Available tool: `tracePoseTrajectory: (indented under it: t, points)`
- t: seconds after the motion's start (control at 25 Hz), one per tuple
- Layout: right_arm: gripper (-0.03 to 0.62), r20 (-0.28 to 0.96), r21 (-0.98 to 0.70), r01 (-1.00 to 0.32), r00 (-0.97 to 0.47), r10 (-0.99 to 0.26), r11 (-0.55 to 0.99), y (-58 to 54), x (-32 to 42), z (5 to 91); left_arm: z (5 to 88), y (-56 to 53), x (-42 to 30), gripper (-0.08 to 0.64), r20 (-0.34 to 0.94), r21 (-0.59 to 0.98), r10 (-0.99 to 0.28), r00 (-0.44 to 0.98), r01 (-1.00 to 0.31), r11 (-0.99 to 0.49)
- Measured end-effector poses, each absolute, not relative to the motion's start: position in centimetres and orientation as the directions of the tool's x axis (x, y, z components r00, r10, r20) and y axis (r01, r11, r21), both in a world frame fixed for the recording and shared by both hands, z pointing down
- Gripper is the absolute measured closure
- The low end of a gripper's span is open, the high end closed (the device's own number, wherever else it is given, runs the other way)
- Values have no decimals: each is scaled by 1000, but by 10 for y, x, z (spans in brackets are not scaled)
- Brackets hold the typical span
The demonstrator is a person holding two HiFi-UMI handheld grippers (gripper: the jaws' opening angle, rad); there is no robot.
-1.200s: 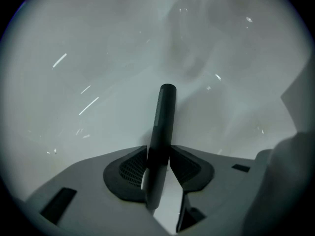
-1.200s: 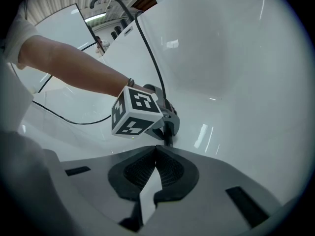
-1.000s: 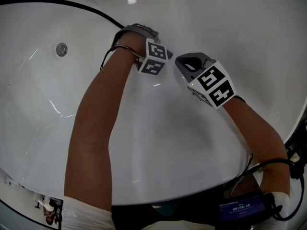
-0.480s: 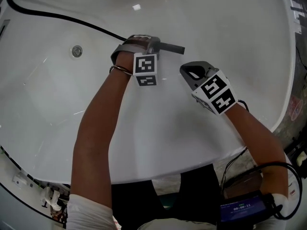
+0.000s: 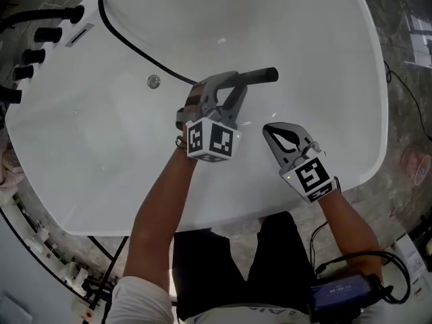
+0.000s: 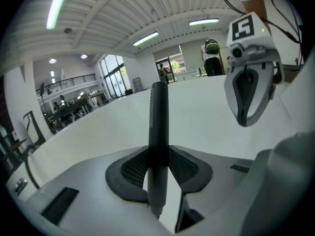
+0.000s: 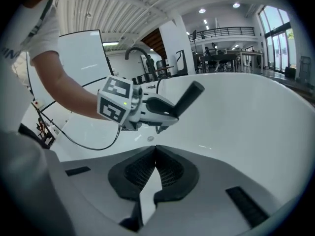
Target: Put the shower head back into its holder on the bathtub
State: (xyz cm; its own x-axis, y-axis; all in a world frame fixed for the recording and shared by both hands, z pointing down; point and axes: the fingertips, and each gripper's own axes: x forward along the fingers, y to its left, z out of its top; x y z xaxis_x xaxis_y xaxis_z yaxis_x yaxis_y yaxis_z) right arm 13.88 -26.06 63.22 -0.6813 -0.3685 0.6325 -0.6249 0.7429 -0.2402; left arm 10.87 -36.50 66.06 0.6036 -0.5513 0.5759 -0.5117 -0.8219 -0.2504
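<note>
- The white bathtub [image 5: 317, 39] stands on a mottled stone floor, with black tap fittings [image 5: 42, 34] on its far-left rim.
- The shower head [image 6: 158, 127], a slim black stick, is held up over the middle of the tub. It is clamped between the pads of my left gripper [image 5: 228, 86], whose jaws have just been closing tighter on it. Its free end points right.
- Its black hose [image 5: 132, 46] trails from my grip to the far-left end, so I judge the holder is among those fittings. I cannot tell which one.
- To do this well, I carry the stick far-left with the hose slack and unkinked, then line it up with the holder before lowering.
- My right gripper [image 5: 278, 132] hangs just to the right, jaws together on nothing, free to guide the hose.
</note>
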Motion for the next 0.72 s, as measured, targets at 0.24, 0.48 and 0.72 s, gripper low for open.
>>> tracePoseTrajectory:
  t: [0.24,0.48,0.72]
  points:
    - [580,604,-102,-603,-669,-433,791,-263,110,578,527,-369,51,428,377,-226,-734,565,-712,-665]
    - [580,561,-143,-660,-668,-489,737,-263,92,506,395,-354,-10,430,218,-151,-842,494,-835,-529]
    - [580,493,-144,-687,-674,-550,712,-269,78,411,256,-324,-61,430,108,-62,-909,402,-910,-409]
